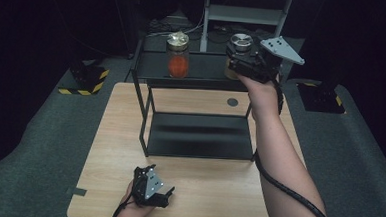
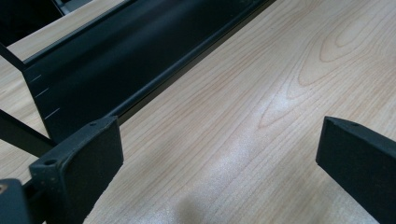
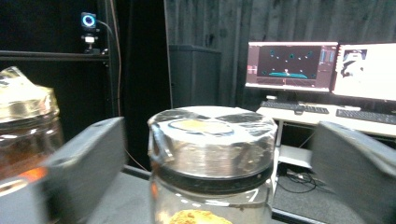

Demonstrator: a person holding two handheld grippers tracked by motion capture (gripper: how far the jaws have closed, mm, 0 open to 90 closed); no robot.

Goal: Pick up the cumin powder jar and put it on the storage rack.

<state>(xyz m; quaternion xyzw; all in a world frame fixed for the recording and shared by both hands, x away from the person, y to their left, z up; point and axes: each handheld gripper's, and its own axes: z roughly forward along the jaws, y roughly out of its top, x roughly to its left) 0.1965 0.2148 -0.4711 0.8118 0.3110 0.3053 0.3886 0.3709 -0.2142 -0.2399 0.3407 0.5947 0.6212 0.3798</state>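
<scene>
On shelf (image 1: 203,69): two jars (image 1: 178,55).

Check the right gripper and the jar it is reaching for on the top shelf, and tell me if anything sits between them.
Nothing visible does. The right gripper has its jaws open on either side of the jar, with gaps showing at both pads. The jar with red contents stands apart, off to the left.

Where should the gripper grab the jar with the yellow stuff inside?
Grab the yellow jar round its glass body, just under the lid, coming level from the front. It stands upright on the rack's top shelf, and the right gripper's open fingers already sit either side.
</scene>
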